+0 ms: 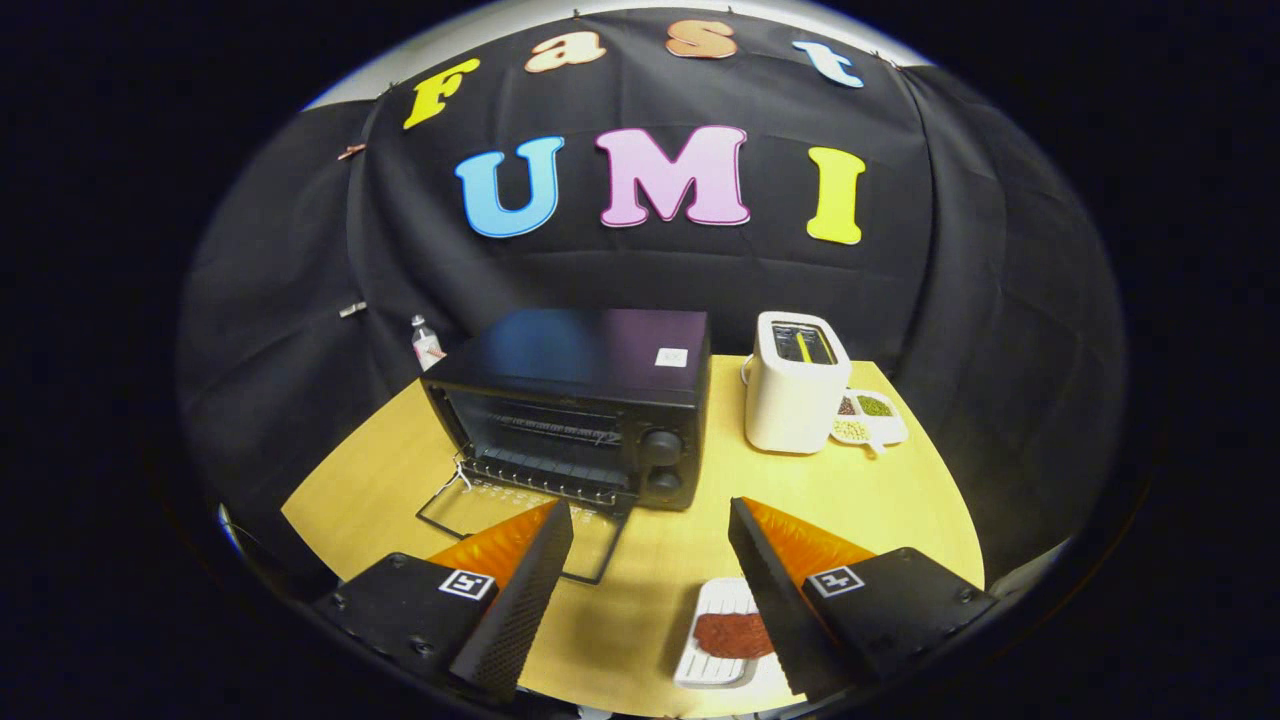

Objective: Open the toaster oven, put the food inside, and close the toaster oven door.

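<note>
The oven (580, 410) is seen at the centre of the frame, on a light wooden table (900, 520). Its door (525, 525) is dropped fully open, lying flat toward the camera, and the wire rack inside is exposed. Two round knobs (660, 462) are set one above the other at the right of its front, and a small pale sticker is seen on its dark top.

The food (733, 635), a reddish-brown patty, is laid on a white ribbed tray (712, 668) at the lower centre of the frame, between the two fingers and close against the right-hand one, which overlaps the tray's right edge.

The gripper (650, 520) is held wide open with nothing grasped; the tip of one finger is placed over the open door, and the other tip is seen over bare table to the right of the oven.

To the right of the oven a white toaster (795, 395) is stood upright, and just beside it a white divided dish (872, 417) of small grains is set. A small bottle (427, 343) is seen behind the oven's left corner.
</note>
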{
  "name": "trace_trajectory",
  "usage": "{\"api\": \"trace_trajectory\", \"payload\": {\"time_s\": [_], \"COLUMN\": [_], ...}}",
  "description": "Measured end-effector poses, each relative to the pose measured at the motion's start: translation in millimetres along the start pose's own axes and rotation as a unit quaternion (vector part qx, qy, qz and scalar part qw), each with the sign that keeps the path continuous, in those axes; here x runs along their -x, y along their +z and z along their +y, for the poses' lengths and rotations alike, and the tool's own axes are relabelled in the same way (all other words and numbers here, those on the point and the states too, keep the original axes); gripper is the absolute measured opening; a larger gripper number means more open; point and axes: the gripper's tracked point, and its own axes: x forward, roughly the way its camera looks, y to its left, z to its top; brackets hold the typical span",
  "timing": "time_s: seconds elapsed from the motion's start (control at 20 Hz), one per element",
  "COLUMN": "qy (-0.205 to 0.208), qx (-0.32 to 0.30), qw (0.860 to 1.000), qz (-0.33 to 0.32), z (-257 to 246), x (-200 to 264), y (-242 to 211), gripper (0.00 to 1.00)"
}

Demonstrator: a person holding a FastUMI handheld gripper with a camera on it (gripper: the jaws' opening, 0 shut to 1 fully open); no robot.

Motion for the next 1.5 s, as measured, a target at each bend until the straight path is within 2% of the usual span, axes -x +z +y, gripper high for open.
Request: {"api": "trace_trajectory", "payload": {"time_s": [0.2, 0.55, 0.9, 1.15, 1.25, 1.3, 1.4, 1.5], "qy": [0.037, 0.036, 0.035, 0.047, 0.054, 0.059, 0.070, 0.074], "qx": [0.001, -0.054, -0.142, -0.207, -0.240, -0.258, -0.296, -0.312], "qw": [0.998, 0.990, 0.971, 0.949, 0.939, 0.934, 0.920, 0.914], "qz": [0.041, 0.122, 0.190, 0.232, 0.240, 0.242, 0.247, 0.248], "z": [-32.4, -94.9, -121.1, -121.2, -117.4, -116.9, -114.5, -116.9], "x": [-3.2, -3.8, -5.1, -7.8, -9.1, -10.0, -14.4, -15.3], "y": [-12.8, -68.7, -124.2, -157.2, -160.7, -162.2, -163.5, -165.4], "gripper": [0.99, 0.99, 0.98, 0.94, 0.84, 0.72, 0.55, 0.39]}}
